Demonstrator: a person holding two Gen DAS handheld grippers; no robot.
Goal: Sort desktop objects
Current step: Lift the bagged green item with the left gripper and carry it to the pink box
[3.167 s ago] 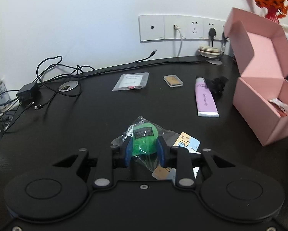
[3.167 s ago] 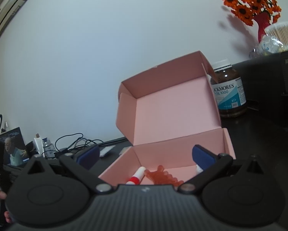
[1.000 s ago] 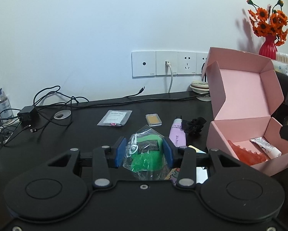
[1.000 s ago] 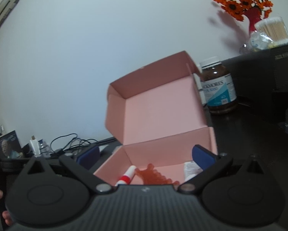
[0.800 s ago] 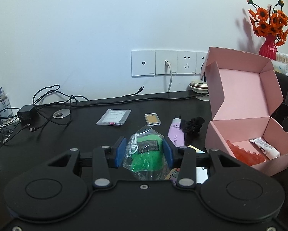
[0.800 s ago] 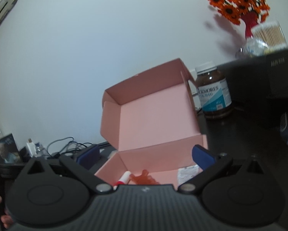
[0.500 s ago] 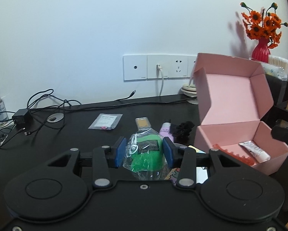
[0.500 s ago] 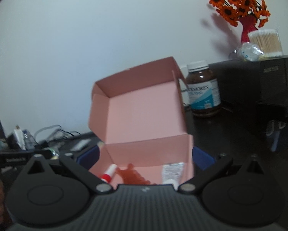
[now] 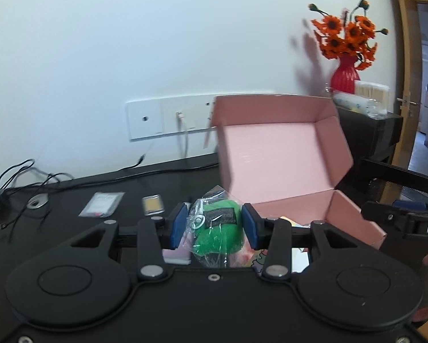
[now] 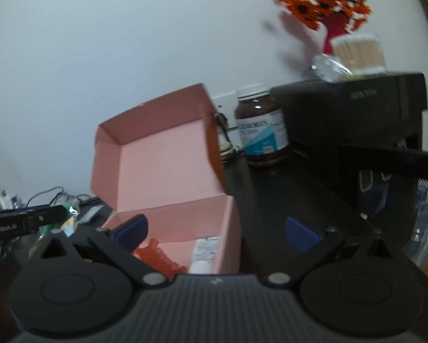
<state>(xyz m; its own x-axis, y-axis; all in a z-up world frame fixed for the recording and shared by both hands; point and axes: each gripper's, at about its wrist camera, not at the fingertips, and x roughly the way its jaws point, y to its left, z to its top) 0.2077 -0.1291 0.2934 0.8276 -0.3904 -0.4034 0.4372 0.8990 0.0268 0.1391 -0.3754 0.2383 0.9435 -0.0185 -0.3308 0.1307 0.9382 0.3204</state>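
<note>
A: While the left tongs (image 9: 214, 225) are clamped on the bagged green plush toy (image 9: 218, 230), lower centre of the left wrist view, identify the failure modes.

B: First, slippage. The blue pads (image 9: 177, 225) bear on loose clear wrapping, not on the toy body; the film may slide and drop the load onto the table (image 9: 99, 188) short of the pink box (image 9: 285, 154), centre right.

A: Second?

B: Collision. The box's upright lid stands directly behind the load. A forward push at this height could strike it and shift or fold the box.

A: Status of the right tongs (image 10: 216, 233)?

B: Spread apart, nothing between them, low in the right wrist view at the box's near right corner. The box already holds a white tube (image 10: 203, 253) and an orange ridged item (image 10: 159, 257). Both tongs are converging there, so contact between them is possible.
</note>
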